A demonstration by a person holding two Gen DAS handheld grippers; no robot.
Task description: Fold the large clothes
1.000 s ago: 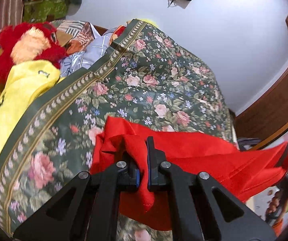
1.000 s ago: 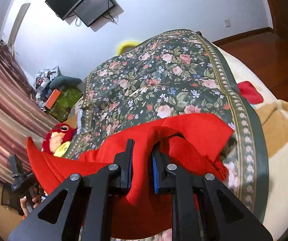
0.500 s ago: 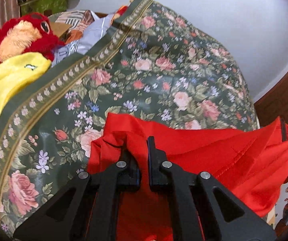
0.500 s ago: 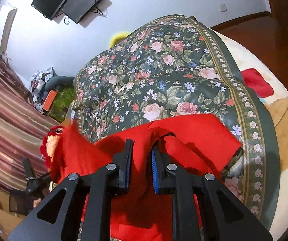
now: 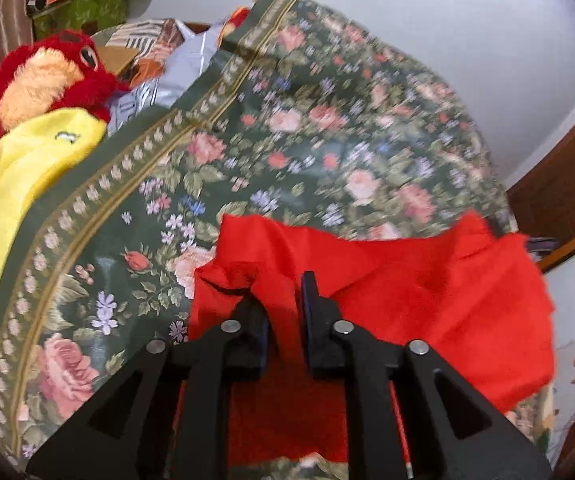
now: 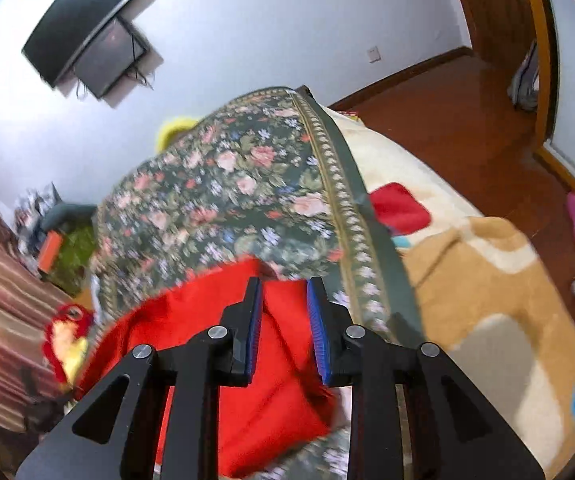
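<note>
Red cloth (image 5: pixel 427 300) lies spread on the floral bedspread (image 5: pixel 287 140), running ahead of and beneath both tools. One fold of it rises between the fingers of the left gripper (image 5: pixel 283 312), which are parted around it, though whether they pinch it cannot be told. The right gripper (image 6: pixel 283 320) hangs over the same cloth (image 6: pixel 215 320) with its blue-padded fingers (image 6: pixel 317 336) spread apart, nothing held between them; a plush toy (image 5: pixel 43 80) sits far off to the left gripper's left.
</note>
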